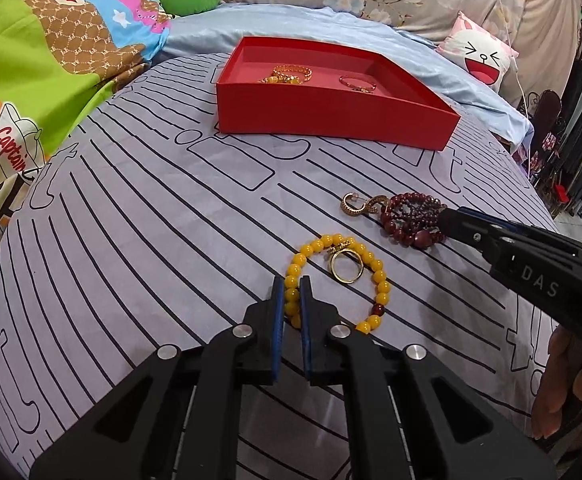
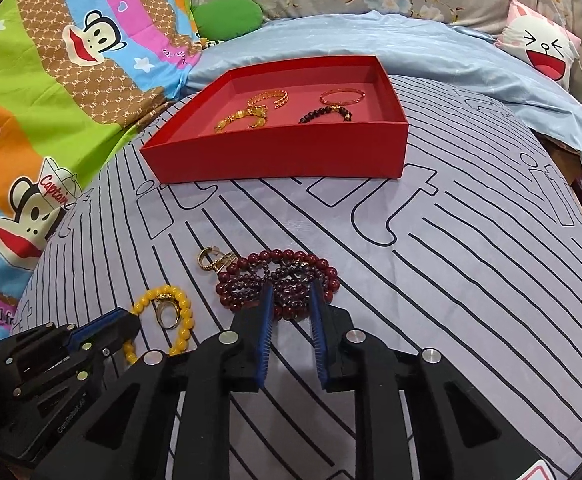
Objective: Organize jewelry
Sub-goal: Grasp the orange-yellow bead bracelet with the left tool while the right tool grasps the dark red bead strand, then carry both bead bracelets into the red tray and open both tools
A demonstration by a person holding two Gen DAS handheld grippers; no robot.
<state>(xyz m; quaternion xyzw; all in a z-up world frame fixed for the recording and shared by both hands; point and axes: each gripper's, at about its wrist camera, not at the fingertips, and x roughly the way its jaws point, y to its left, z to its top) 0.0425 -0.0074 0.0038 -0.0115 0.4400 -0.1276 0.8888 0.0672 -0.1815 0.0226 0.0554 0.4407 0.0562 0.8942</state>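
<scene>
Both grippers are working low over the lavender bedsheet with black line print (image 1: pixel 163 216). The left gripper (image 1: pixel 292 292) is closing in on the yellow round-bead bracelet (image 1: pixel 333 280): its blue-padded fingers (image 1: pixel 278 312) are sitting nearly together, with the bracelet's near-left run of beads lying in the narrow gap between them (whether the pads are actually pressing the beads, I cannot tell). A gold ring with a decorated top (image 1: pixel 345 266) is lying inside the bracelet's loop, leaning on its far beads.

Over to the right gripper (image 2: pixel 291 294): its fingers are standing partly open, straddling the dark red beaded bracelet bundle (image 2: pixel 279 284), one tip on each side of the heap, not visibly clamped. Just beside that bundle, on its far-left side, a gold curved earring piece (image 2: pixel 211 260) is resting on the sheet.

Further back, the shallow red cardboard box (image 2: pixel 275 156) is sitting open on the bed, already carrying a gold chain bracelet (image 2: pixel 251 112), a thin reddish-gold bangle (image 2: pixel 341 97) and a dark bead bracelet (image 2: pixel 325 115). A cartoon-monkey quilt in bright colours (image 2: pixel 63 92) is lying to the left.
</scene>
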